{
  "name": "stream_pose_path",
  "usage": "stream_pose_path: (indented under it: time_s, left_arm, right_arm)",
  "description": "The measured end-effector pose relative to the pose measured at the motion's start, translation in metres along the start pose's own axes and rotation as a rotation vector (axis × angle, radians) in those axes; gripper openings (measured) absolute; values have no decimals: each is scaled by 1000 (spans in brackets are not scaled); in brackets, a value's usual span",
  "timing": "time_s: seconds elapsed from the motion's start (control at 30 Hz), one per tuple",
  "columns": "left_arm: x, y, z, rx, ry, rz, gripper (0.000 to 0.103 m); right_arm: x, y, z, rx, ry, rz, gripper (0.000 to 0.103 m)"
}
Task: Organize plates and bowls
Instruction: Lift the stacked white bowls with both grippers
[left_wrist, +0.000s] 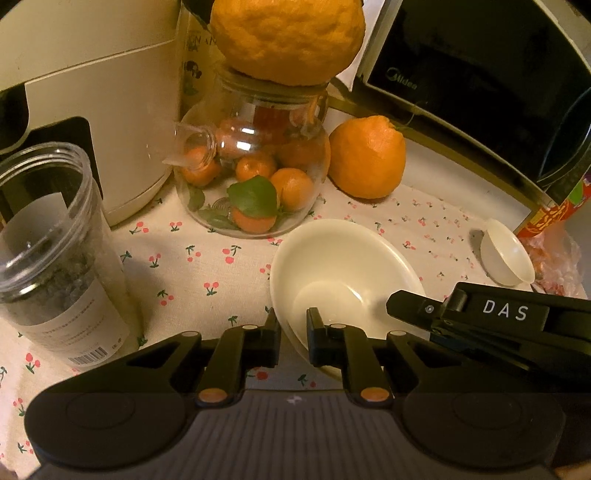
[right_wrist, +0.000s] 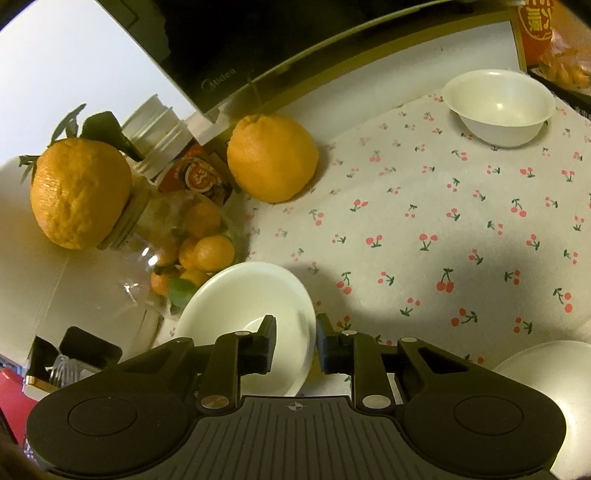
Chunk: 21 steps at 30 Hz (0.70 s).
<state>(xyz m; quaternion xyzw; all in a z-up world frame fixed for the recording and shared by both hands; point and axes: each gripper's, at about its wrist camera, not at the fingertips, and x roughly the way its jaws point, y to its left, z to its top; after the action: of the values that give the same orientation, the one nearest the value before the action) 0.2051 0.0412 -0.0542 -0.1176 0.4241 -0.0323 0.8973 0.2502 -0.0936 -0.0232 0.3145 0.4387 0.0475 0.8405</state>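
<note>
Then both grippers were on the same white bowl (left_wrist: 343, 273), which sat on the cherry-print tablecloth (left_wrist: 207, 266) just in front of the glass teapot (left_wrist: 255, 173). The left gripper (left_wrist: 293, 332) had its two fingers drawn close on the bowl's near-left rim, one outside the wall and one inside, so it gripped the rim. The right gripper (right_wrist: 295, 341), seen from its own camera, pinched the opposite side of the rim in the same way, narrow, with the thin white wall between its pads; in the left view its black finger marked DAS reached in over the bowl's right edge.

A second, smaller white bowl (right_wrist: 498, 107) stood upright and apart, toward the far right corner of the cloth, near a red-and-orange snack packet (right_wrist: 535, 29). The curved edge of another white dish (right_wrist: 554, 369) showed at the near right side of the cloth.

The teapot held small oranges and green leaves, with a large orange (left_wrist: 288, 37) resting on its lid. Another large orange (left_wrist: 365, 157) lay on the cloth beside the teapot, in front of the black microwave (left_wrist: 461, 70). At the left edge stood an open clear jar (left_wrist: 55, 258) holding dark contents, next to a cream-coloured appliance (left_wrist: 103, 103).
</note>
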Motion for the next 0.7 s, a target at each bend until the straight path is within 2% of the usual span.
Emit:
stream_pose_path:
  time_s: [0.3, 0.7]
  left_arm:
    - [-18, -5, -1, 7, -27, -20, 13]
    - [-49, -20, -6, 16, -51, -86, 13]
  right_arm:
    - [-19, 6, 3, -12, -24, 13, 22]
    - [-66, 7, 3, -27, -67, 25, 22]
